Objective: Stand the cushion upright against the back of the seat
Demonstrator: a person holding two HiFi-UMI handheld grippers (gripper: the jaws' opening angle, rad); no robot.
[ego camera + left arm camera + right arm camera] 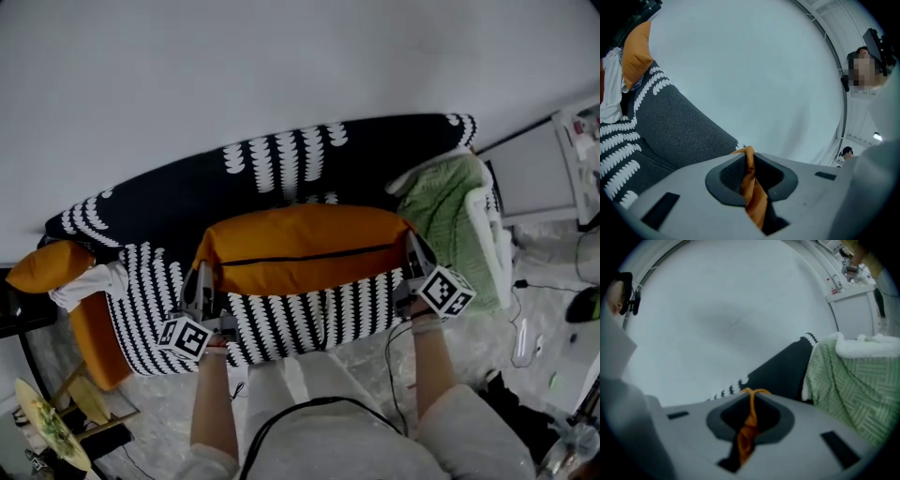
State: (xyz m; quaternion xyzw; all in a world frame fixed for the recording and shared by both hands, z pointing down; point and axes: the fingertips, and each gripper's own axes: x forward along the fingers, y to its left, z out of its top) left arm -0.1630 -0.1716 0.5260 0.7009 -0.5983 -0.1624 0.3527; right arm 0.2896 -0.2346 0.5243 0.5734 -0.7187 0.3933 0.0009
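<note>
An orange cushion (pixel 305 248) with a dark zip line hangs over the black-and-white patterned seat (pixel 281 323), held by its two lower corners. My left gripper (pixel 199 292) is shut on the cushion's left corner; a pinched fold of orange cloth (pixel 751 185) shows between its jaws. My right gripper (pixel 415 265) is shut on the right corner, with orange cloth (pixel 749 425) squeezed in its jaws. Behind the cushion rises the dark seat back (pixel 281 173) with white leaf marks, seen also in the left gripper view as the seat back (pixel 670 133) and in the right gripper view as the seat back (pixel 780 369).
A green knitted blanket (pixel 448 211) with white trim lies over the right armrest, the blanket (pixel 848 380) close beside my right gripper. A second orange cushion (pixel 49 265) and white cloth (pixel 89 284) sit on the left armrest. A white wall stands behind. Cables and clutter lie on the floor at right.
</note>
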